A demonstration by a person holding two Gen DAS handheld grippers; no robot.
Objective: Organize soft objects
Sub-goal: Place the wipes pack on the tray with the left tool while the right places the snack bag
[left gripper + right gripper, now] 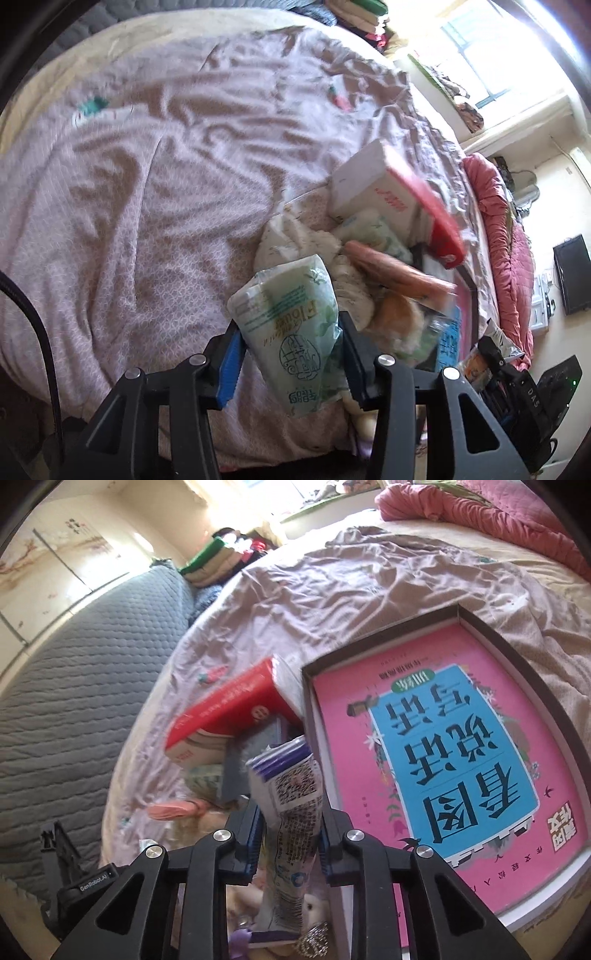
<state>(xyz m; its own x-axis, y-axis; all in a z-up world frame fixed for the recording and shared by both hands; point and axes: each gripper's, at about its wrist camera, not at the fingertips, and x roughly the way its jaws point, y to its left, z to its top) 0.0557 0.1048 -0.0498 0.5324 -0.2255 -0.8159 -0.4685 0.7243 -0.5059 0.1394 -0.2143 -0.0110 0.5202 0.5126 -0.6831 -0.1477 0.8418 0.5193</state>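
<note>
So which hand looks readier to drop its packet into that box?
Probably the right. Its gripper holds a purple packet right beside the box with the pink book. The left gripper holds a green tissue pack farther away, across the pile.

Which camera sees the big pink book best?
The right wrist view: the pink book lies in a shallow box, its whole cover and blue title panel visible. The left wrist view shows only a sliver of it behind the pile.
</note>
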